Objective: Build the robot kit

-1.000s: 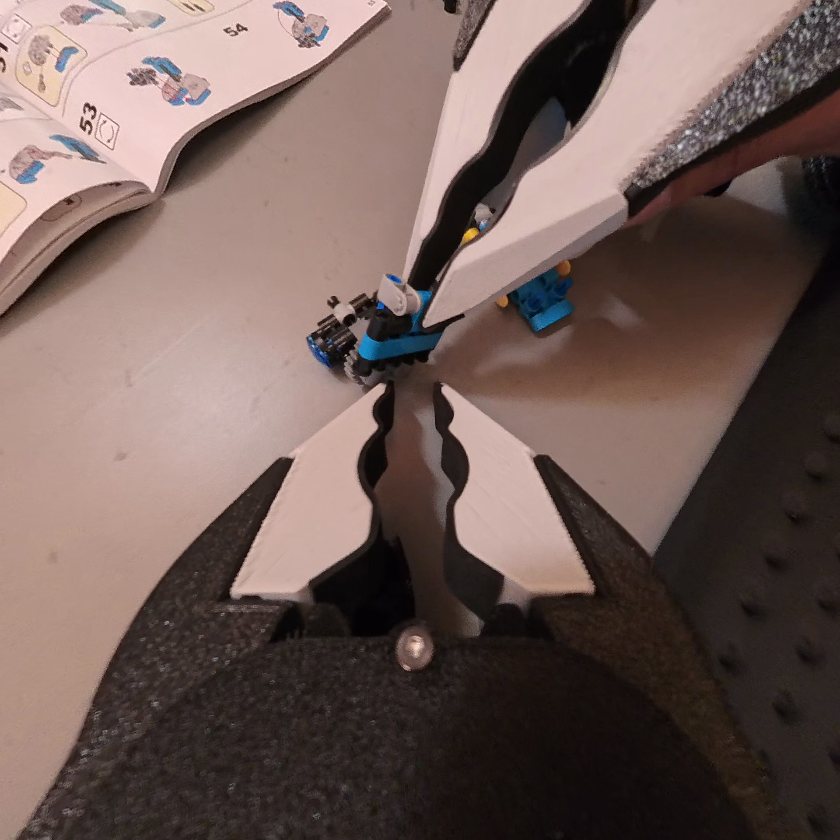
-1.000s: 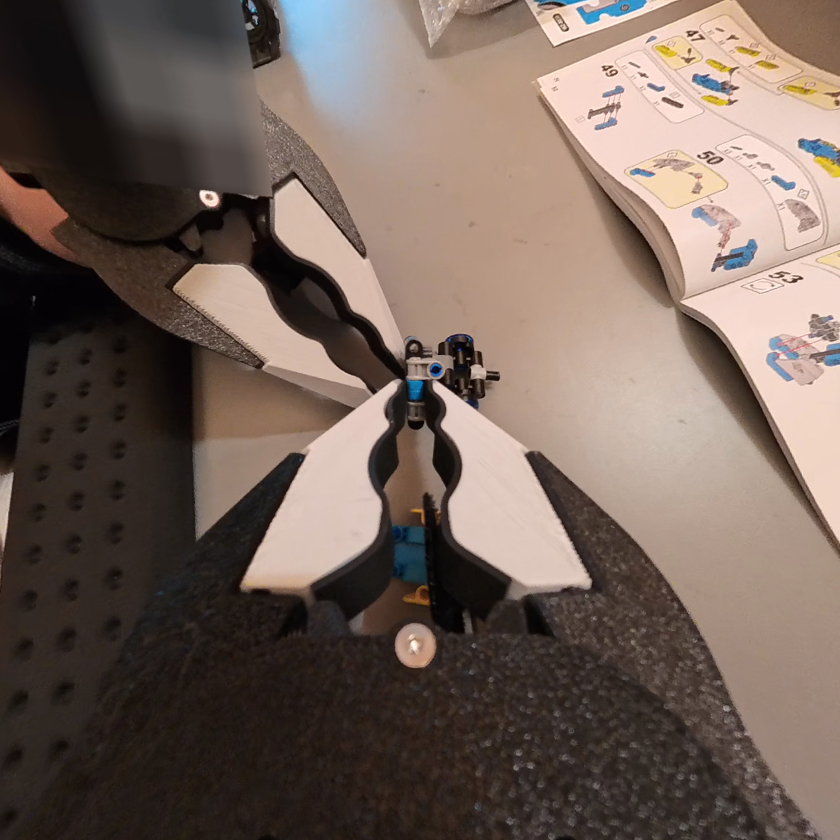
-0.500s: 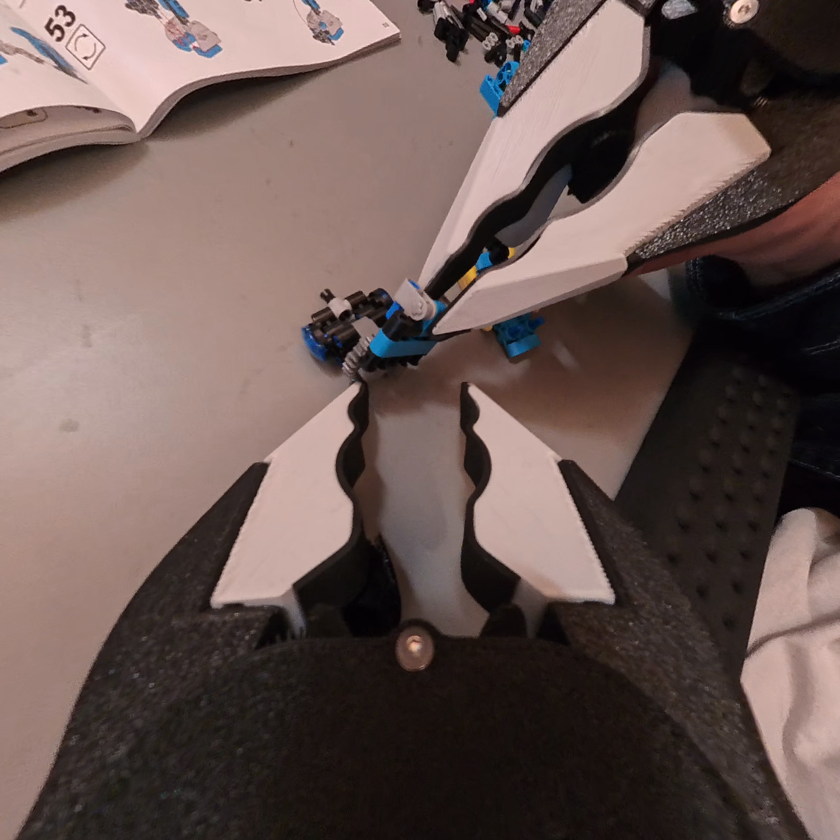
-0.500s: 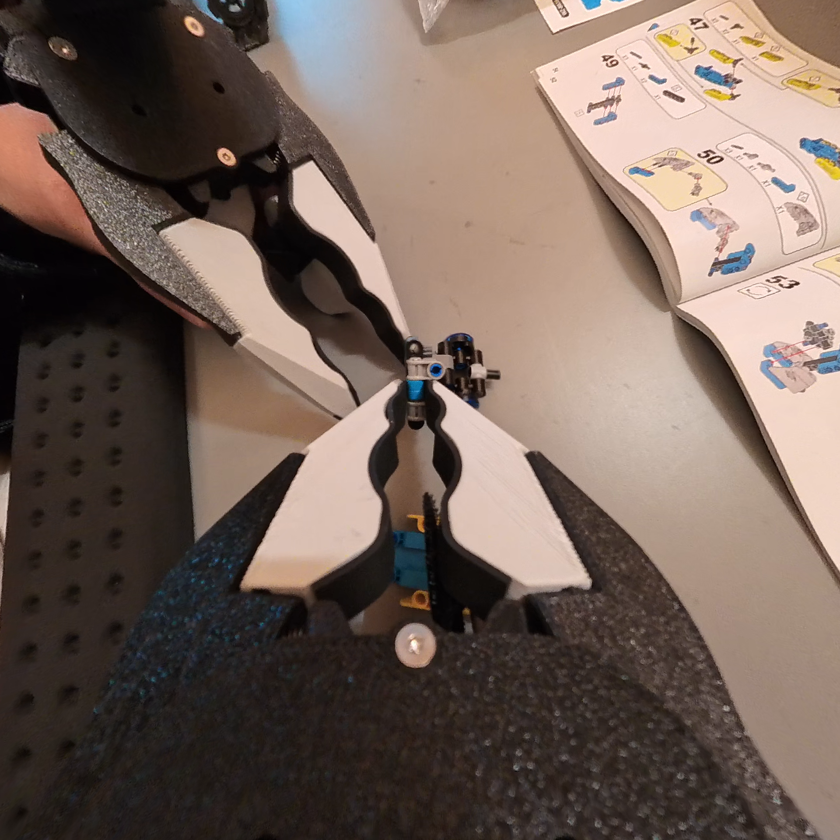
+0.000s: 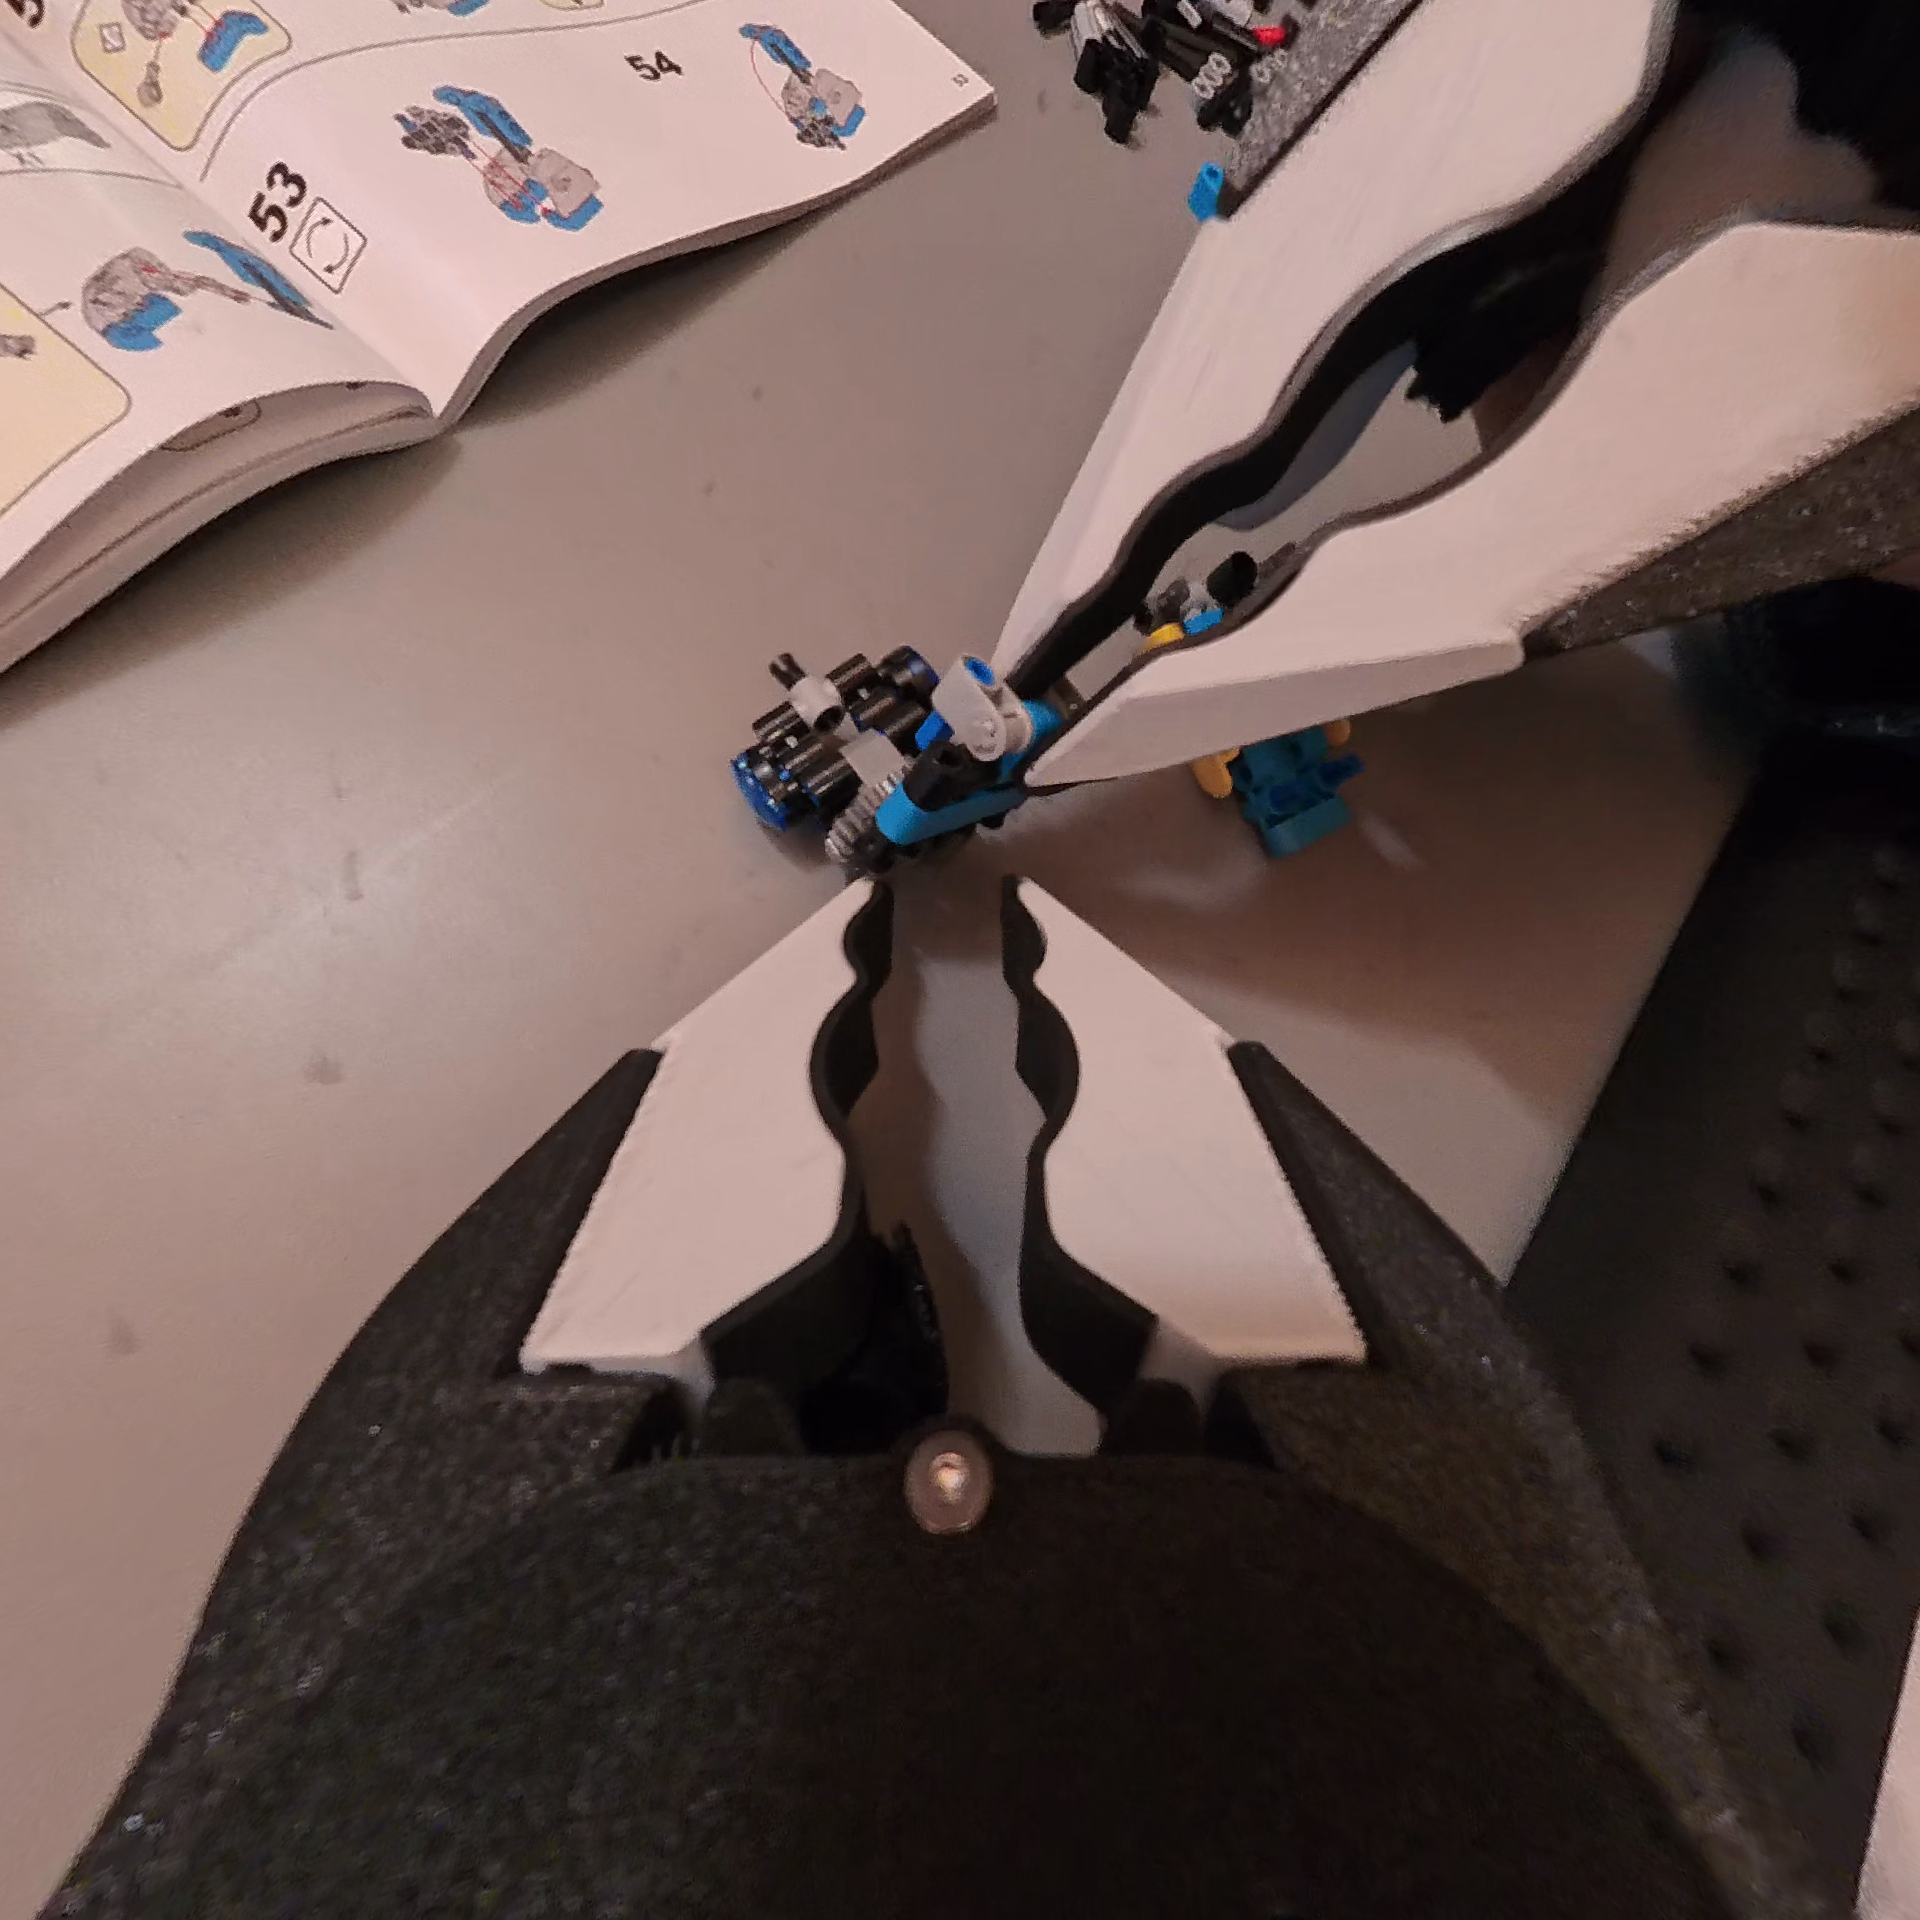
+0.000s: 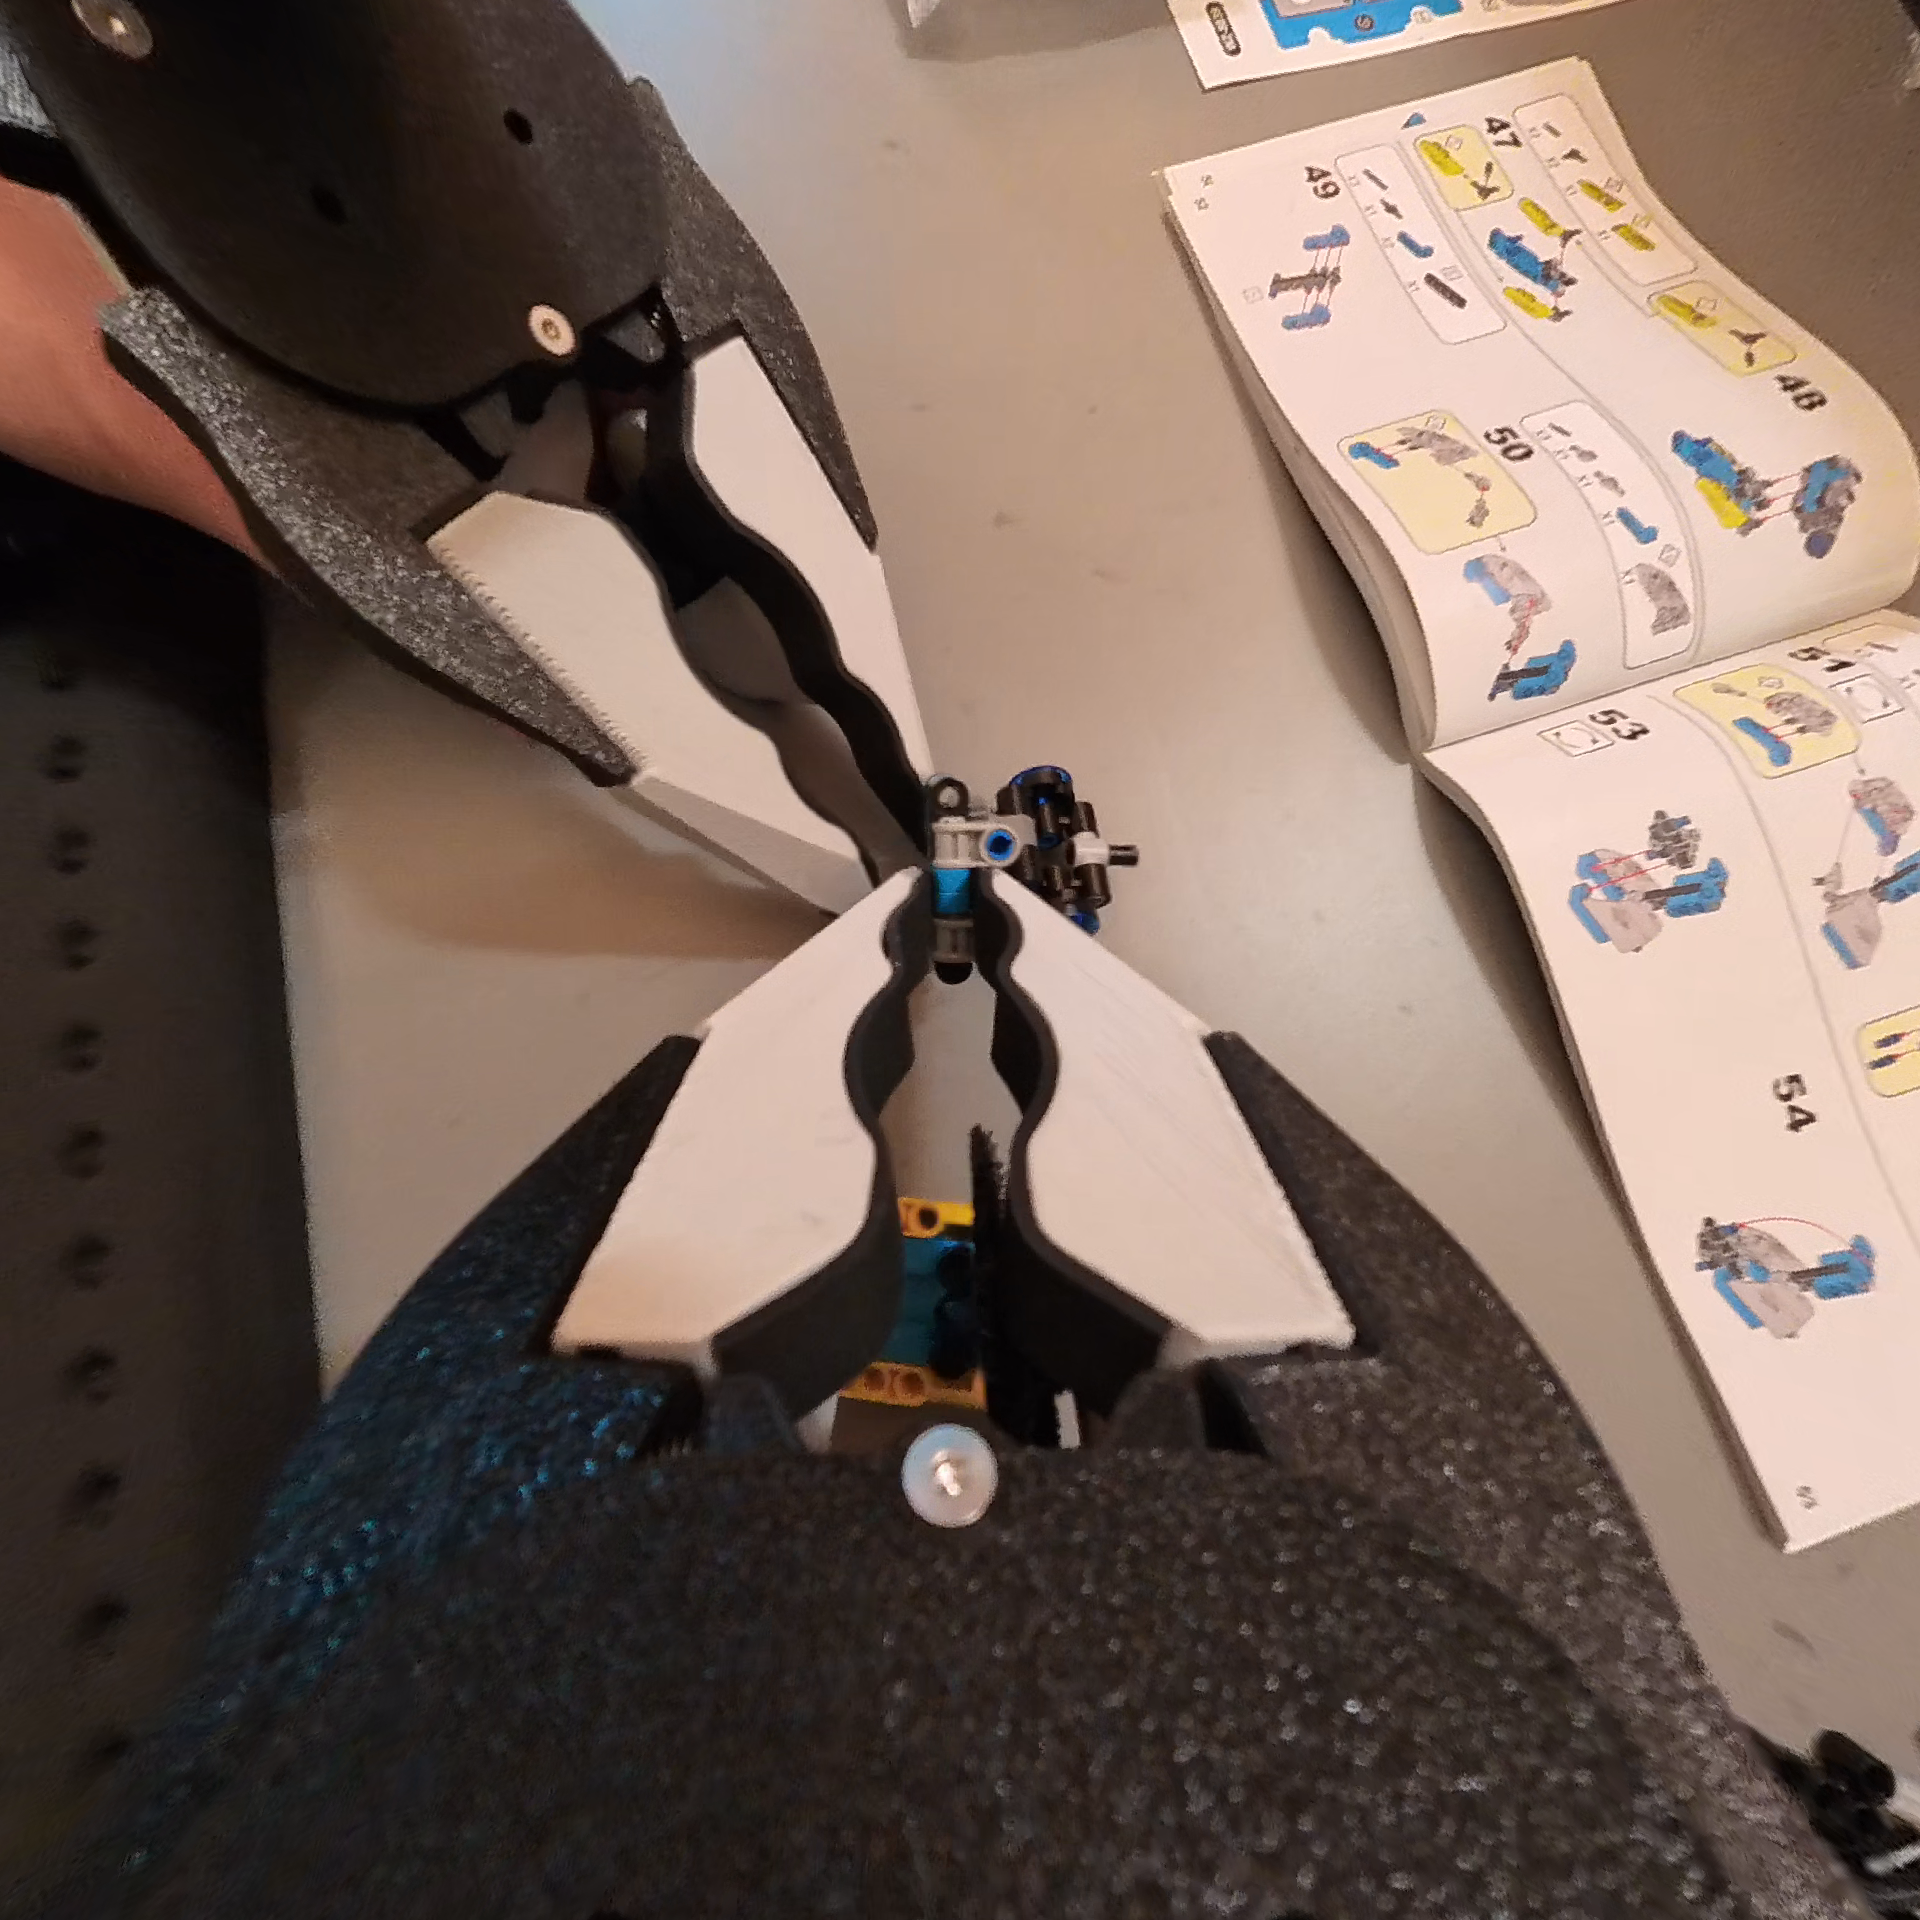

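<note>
The right gripper (image 6: 951, 914) clamps the brick assembly (image 5: 883, 753) on the desk (image 5: 468, 831). The left gripper (image 5: 945, 894), jaws apart, sits just beside it. An instruction booklet (image 6: 1621, 644) lies far right.

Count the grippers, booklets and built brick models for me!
Grippers: 2, left gripper and right gripper.
Instruction booklets: 1, the open booklet.
Built brick models: 2, a blue-black model and a teal-yellow model.
Total: 5.
</note>
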